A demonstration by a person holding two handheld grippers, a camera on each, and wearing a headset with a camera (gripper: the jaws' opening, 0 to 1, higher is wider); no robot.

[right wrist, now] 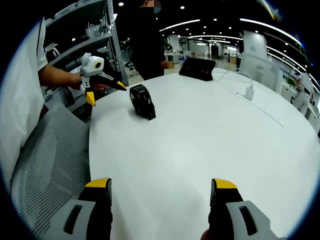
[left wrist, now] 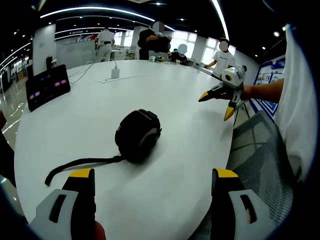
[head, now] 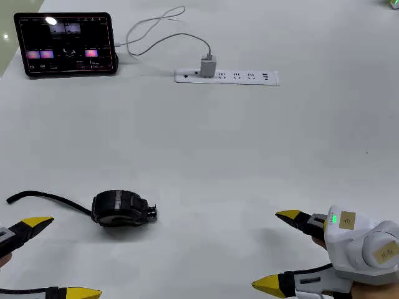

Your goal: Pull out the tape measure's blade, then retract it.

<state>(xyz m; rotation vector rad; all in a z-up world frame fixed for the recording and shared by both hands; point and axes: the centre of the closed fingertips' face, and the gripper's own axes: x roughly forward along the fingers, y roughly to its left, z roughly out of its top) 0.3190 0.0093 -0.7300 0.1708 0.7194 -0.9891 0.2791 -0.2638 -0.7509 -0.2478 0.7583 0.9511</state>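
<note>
Clamp the tape measure (head: 120, 208), lying on the table (head: 249, 162) just ahead of the left gripper (head: 59, 256), by its case (both grippers' jaws wide open, empty), then pinch the blade tip (head: 151, 213) with the right gripper (head: 277, 250).

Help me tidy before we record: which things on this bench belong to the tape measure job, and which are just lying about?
For the job: black tape measure, left gripper, right gripper.
Just lying about: tablet, power strip, white charger plugged into it.
</note>
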